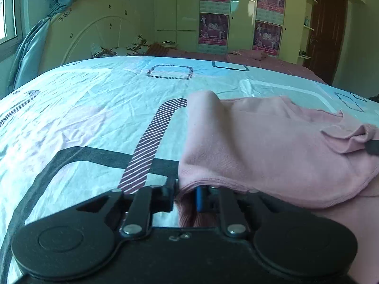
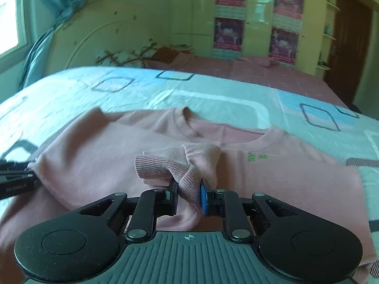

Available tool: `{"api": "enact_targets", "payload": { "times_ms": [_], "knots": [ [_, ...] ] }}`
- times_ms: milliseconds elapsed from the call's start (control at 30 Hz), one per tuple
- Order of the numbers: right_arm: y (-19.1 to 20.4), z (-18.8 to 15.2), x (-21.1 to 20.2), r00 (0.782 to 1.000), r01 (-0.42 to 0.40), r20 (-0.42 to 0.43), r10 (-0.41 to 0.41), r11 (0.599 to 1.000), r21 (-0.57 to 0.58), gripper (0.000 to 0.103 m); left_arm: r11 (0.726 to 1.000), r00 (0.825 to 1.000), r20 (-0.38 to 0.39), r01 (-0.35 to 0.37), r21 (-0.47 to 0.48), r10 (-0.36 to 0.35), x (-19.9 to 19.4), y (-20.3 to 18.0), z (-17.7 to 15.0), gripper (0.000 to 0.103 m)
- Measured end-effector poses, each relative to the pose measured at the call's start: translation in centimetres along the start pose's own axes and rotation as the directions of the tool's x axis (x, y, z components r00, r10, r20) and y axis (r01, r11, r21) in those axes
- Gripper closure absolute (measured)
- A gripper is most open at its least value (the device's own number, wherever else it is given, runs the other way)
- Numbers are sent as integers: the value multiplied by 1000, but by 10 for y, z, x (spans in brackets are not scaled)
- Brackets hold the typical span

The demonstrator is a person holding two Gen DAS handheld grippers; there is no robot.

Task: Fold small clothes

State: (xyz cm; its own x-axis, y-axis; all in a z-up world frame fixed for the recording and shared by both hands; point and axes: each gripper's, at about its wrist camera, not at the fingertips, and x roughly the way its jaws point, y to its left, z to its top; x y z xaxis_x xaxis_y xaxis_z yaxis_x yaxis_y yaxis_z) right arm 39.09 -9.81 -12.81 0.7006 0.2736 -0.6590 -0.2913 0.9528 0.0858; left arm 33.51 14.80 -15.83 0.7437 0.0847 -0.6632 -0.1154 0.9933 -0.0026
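The right tool (image 2: 189,195) is clenched on the ribbed cuff (image 2: 163,168) of a pink sweatshirt (image 2: 272,184), the sleeve bunched over the garment's chest. The left tool (image 1: 185,197) grips the sweatshirt's hem at its left edge. The sweatshirt lies spread on the bed's patterned blue sheet (image 1: 94,108), neckline toward the far side. Farther off stand a white headboard (image 1: 94,26) and a wardrobe with posters (image 2: 228,33).

Both wrist views low, close, facing headboard (image 1: 94,28), sharing sweater (image 2: 272,177)
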Motion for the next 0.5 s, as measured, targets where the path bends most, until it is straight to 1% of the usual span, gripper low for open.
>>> {"api": "enact_targets", "payload": {
  "times_ms": [33,100,167,233,267,300,367,433,500],
  "knots": [
    [-13,3,-5,1000,12,9,-13,998,61,88,1000,1000,-1,1,-4,-1,0,0,0,91],
    [-39,2,-10,1000,25,2,-26,985,168,90,1000,1000,7,-4,24,4,-2,-5,-1,93],
    [-61,-4,-10,999,42,-36,-34,969,245,90,999,1000,2,4,41,-4,-4,-10,-3,93],
    [-81,-14,-8,997,44,-76,-20,944,327,89,998,1000,-5,7,55,-7,-4,-13,-4,93],
    [-88,-18,-9,996,37,-93,-4,934,356,89,998,1000,-8,7,62,-6,-4,-13,-4,93],
    [-92,-22,-10,995,41,-100,-4,927,373,89,998,1000,-16,11,65,-10,-4,-13,-4,93],
    [-97,-25,-18,996,63,-86,-32,924,377,89,998,999,-32,22,64,-20,-6,-11,-2,91],
    [-103,-24,-24,997,50,-73,-22,914,402,78,998,998,-53,43,51,-41,-6,-9,0,87],
    [-109,-24,-31,997,58,-62,-36,913,403,47,998,996,-71,62,26,-60,-10,-4,1,83]
  ]
}}
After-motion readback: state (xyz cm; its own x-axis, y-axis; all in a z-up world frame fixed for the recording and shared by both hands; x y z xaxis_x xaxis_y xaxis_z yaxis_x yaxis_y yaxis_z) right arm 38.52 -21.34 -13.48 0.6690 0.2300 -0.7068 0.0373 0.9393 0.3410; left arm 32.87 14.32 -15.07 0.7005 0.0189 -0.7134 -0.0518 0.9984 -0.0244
